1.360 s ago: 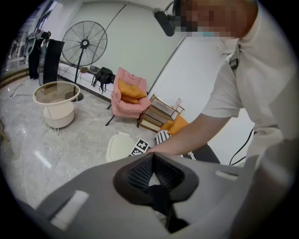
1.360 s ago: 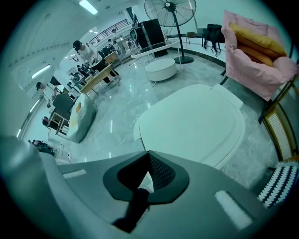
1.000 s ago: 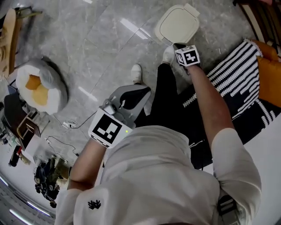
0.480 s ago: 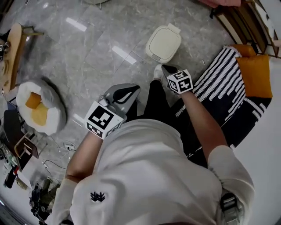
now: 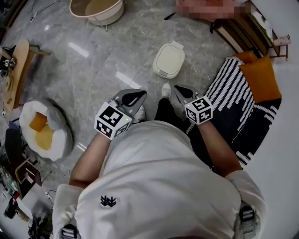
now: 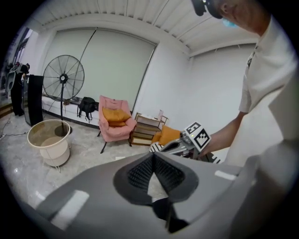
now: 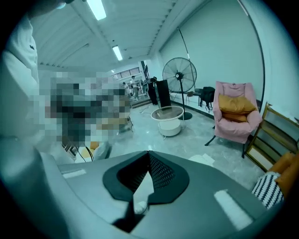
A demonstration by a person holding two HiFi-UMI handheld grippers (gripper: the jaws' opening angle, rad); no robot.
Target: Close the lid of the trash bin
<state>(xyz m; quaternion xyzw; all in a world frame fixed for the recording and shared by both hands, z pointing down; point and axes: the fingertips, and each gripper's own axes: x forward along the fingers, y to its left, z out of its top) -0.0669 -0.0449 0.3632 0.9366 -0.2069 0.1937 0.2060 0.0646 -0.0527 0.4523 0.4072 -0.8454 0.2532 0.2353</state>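
The trash bin [image 5: 169, 60] sits closed on the grey floor [image 5: 93, 70], just past the person's shoe [image 5: 165, 89]. The left gripper [image 5: 133, 98] and right gripper [image 5: 182, 92] hang clenched on nothing, apart from it. A striped rug [image 5: 233, 105] lies to the right and a cream tub [image 5: 96, 10] stands farther off.

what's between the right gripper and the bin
Nothing visible. Only bare floor lies between the right gripper and the bin, whose lid already looks down. A shoe sits just beside that path, not across it.
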